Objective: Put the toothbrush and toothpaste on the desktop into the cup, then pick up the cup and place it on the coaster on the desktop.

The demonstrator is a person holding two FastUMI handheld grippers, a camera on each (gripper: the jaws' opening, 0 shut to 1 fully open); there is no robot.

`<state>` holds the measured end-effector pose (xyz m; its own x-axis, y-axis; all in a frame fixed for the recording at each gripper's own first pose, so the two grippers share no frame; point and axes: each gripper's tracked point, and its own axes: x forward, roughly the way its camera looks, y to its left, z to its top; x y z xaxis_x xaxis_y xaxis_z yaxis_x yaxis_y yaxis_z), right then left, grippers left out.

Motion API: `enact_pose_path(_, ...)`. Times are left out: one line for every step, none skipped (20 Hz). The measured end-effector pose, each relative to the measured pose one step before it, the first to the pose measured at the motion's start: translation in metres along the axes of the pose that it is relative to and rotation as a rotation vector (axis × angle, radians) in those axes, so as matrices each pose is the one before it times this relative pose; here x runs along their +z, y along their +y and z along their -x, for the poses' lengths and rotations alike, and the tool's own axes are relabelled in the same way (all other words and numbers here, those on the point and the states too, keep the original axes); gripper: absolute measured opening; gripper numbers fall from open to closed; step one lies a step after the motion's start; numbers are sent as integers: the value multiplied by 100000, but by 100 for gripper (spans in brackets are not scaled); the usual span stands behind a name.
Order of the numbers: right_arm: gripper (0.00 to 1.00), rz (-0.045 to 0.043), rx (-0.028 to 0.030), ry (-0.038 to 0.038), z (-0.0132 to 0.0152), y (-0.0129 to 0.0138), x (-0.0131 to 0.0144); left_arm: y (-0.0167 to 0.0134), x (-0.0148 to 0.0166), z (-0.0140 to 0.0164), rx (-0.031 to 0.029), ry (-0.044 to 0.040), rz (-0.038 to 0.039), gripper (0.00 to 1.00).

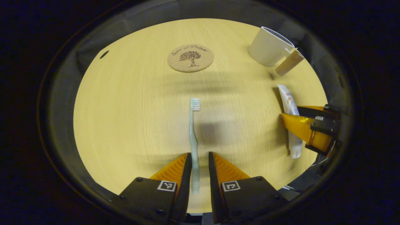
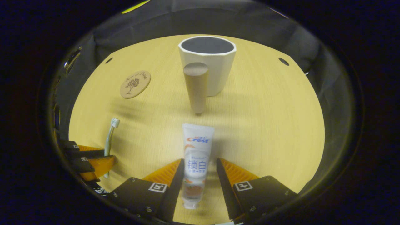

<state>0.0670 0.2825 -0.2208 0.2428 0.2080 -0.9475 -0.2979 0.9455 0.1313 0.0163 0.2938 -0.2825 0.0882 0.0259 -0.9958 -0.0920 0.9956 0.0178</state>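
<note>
The left claw (image 1: 200, 162) is open around the toothbrush (image 1: 194, 140), whose handle lies between its fingers on the wooden surface (image 1: 131, 125), bristles pointing toward the round coaster (image 1: 190, 58). The right claw (image 2: 200, 170) is open too, straddling the toothpaste (image 2: 196, 159), which lies flat with its cap toward the camera. Beyond the tube stands the white cup (image 2: 212, 67), upright, its wooden handle (image 2: 196, 86) facing the claw. The coaster lies well apart from the cup.
</note>
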Motion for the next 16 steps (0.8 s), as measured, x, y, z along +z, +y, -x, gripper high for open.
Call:
enact_pose_path(53, -493, -39, 647, 551, -1, -152, 42, 25, 66, -418, -237, 1025, 35)
enact_pose_path(51, 131, 155, 1632, -130, -99, -218, 37, -28, 21, -37, -614, -253, 22)
enact_pose_path(46, 381, 93, 518, 413, -126, -121, -21, -12, 52, -450, -294, -763, 18)
enact_pose_path(40, -167, 351, -487, -449, 45, -106, 35, -2, 54, 63, -540, -1914, 17)
enact_pose_path(39, -6, -32, -460, -10, -86, 140, -59, -189, -53, 122, -513, -850, 17)
enact_pose_path(34, -831, 148, -651, 10, 54, -114, -73, 84, 36, -126, -737, -1554, 11)
enact_pose_path(33, 169, 351, -939, 88, 15, 56, 19, -29, -80, 49, -338, -973, 9)
enact_pose_path(34, 304, 415, -494, -68, -12, -60, 31, -52, 11, -91, -738, -380, 11)
enact_pose_path(34, -62, 281, -948, 33, -49, 119, -14, 0, 73, 17, -710, 418, 11)
enact_pose_path(34, 47, 469, -391, 23, 48, -29, 42, 49, 72, 78, -898, 759, 11)
enact_pose_path(33, 63, 673, -944, 66, 24, 77, 29, 1, -44, -68, -1144, 395, 11)
enact_pose_path(34, -19, 596, -1309, 61, 27, 85, 25, -18, 87, 200, -1273, 368, 11)
enact_pose_path(34, -70, 936, -1913, 180, 30, 165, 3, 59, 21, -240, -1691, 615, 11)
enact_pose_path(24, -1636, 54, -2291, 28, -110, 251, 18, 80, 166, -204, -1580, 320, 11)
enact_pose_path(23, -1034, 1325, -1135, 134, 52, 22, -14, -61, 197, -115, -1112, 54, 11)
enact_pose_path(23, -976, 1111, -460, -22, -63, -30, -117, 26, 147, -804, -958, -331, 11)
